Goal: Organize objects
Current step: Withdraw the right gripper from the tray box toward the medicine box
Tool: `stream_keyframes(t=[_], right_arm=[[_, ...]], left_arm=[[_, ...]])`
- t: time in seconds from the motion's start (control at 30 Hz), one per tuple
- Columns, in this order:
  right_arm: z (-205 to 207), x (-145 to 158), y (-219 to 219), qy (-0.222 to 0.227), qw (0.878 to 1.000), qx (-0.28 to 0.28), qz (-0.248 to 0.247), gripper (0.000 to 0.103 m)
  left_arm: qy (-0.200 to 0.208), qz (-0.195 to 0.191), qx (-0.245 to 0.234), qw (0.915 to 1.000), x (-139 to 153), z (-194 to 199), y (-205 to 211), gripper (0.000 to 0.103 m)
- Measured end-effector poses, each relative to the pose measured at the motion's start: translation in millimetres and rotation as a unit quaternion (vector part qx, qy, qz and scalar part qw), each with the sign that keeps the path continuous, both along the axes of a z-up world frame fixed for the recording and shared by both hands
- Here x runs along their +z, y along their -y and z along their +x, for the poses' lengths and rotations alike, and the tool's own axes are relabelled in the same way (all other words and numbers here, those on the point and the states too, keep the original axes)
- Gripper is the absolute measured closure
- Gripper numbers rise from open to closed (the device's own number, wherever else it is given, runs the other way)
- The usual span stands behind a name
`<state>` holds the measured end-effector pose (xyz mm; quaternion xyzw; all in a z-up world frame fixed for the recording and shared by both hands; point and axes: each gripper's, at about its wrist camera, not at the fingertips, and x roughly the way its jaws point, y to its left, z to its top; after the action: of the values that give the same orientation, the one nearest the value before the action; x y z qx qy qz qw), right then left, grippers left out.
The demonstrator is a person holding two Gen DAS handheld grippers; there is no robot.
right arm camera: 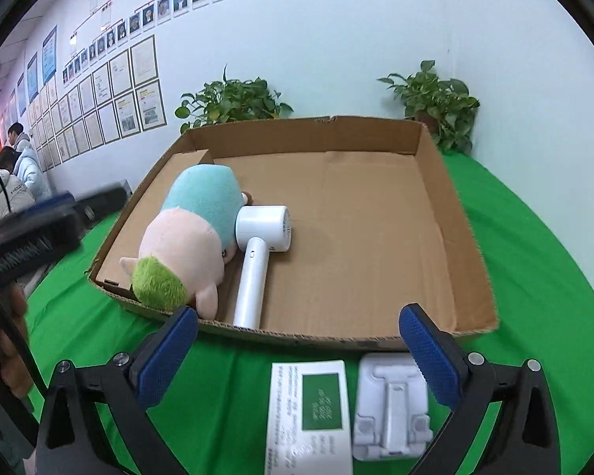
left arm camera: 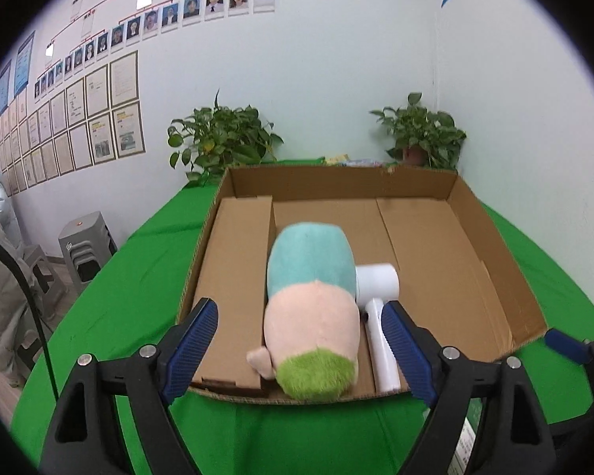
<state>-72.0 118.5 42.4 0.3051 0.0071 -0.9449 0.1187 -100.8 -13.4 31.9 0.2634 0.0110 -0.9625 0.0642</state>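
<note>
The plush toy (left arm camera: 311, 308) lies in the cardboard box (left arm camera: 491, 245), near the box's near left corner, green-tufted head toward the near wall. Touching its right side is a white hair dryer (left arm camera: 378, 301), handle pointing at the near wall. The box sits on the green-covered worktop (left arm camera: 138, 285).

The left hand-held gripper (left arm camera: 301, 340) hovers over the box's near edge, jaws spread wide either side of the toy, pads clear of it. The right hand-held gripper (right arm camera: 299, 342) is spread just as wide, holding nothing.

Only the right wrist view shows the worktop's near edge: a white card with a green panel (right arm camera: 311, 411) and, just beside it, a white plastic stand (right arm camera: 392, 407), both outside the box. It also shows the toy's small brown part (right arm camera: 249, 198) against the dryer head. The left view alone shows small packets (left arm camera: 352, 160) behind the box's far wall, between two potted plants (left arm camera: 221, 134).
</note>
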Motion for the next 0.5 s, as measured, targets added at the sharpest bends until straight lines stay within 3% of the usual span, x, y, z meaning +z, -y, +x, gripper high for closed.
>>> stream_keyframes(t=[0.27, 0.5], right_arm=[[13, -34, 3, 0.005, 1.0, 0.019, -0.002, 0.001], [33, -41, -6, 0.0, 0.999, 0.03, -0.02, 0.0]], left_arm=[[0.012, -0.016, 0.02, 0.9996, -16, 16, -16, 0.018], [0.004, -0.033, 0.03, 0.999, -26, 36, -28, 0.018]])
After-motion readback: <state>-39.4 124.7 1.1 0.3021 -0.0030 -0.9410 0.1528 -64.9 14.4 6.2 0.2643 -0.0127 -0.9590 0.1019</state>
